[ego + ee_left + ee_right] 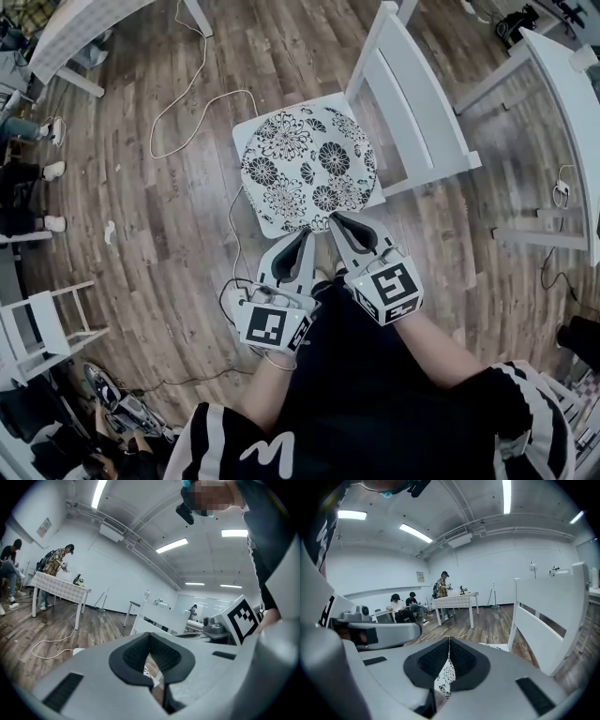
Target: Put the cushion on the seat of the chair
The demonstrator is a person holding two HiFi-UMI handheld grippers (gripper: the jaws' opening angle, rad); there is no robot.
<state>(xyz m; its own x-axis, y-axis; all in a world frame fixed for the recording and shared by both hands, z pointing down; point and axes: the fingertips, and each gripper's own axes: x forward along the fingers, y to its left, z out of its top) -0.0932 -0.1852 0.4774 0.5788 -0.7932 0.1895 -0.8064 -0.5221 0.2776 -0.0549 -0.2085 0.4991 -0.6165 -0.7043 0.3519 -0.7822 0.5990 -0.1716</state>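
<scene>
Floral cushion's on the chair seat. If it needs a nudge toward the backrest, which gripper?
Right, marginally. The right gripper has its tip at the front rim of the round black-and-white floral cushion; the left gripper sits slightly behind. Both are shut and empty.

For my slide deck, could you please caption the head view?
Floral cushion lying on the white chair seat; left claw and right claw, both shut, hover by its near edge.
</scene>
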